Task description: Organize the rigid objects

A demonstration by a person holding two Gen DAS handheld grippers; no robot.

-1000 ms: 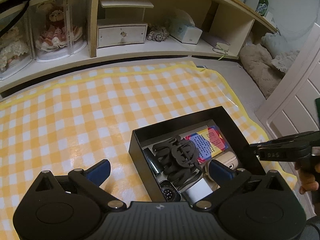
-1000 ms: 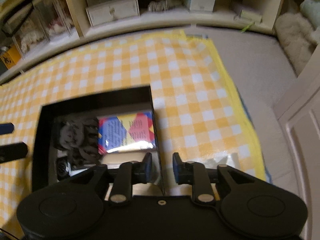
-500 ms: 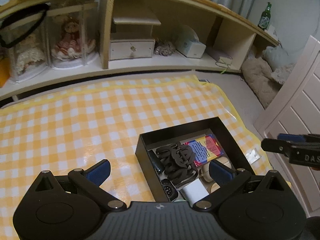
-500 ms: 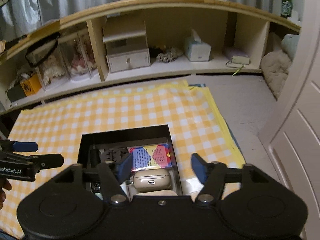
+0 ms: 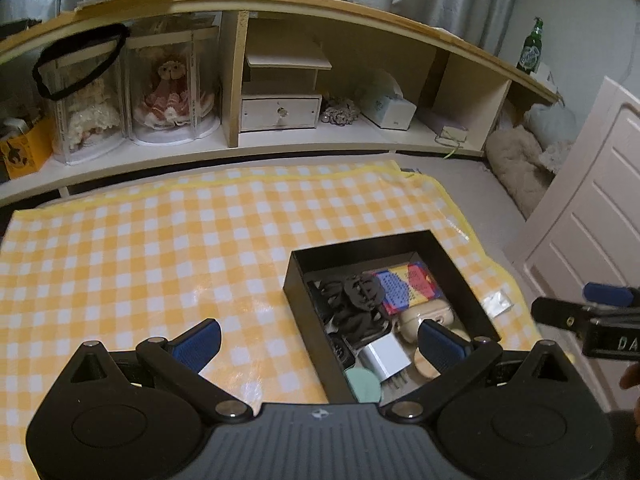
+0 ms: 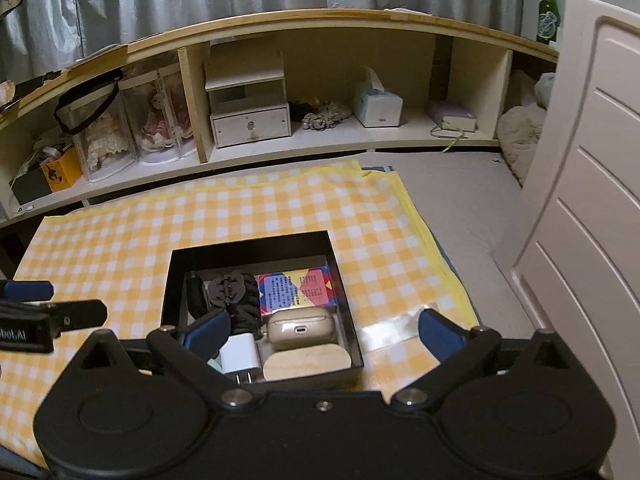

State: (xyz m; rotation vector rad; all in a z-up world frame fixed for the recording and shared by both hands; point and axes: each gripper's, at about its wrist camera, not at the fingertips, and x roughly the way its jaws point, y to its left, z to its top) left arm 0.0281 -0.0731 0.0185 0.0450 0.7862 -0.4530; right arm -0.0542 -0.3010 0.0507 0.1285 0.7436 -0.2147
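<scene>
The black box (image 6: 256, 246) on the checked cloth (image 5: 160, 248) already holds the hair claw (image 6: 232, 290), colourful card pack (image 6: 298, 290), earbuds case (image 6: 300, 328) and white charger (image 6: 238, 354). The left gripper (image 5: 318, 338) gapes empty; the right gripper (image 6: 324, 330) is opening, nothing between its jaws. No loose item remains in view, so the task looks finished.

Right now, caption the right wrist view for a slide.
Open right gripper above a black box packed with small items.
</scene>
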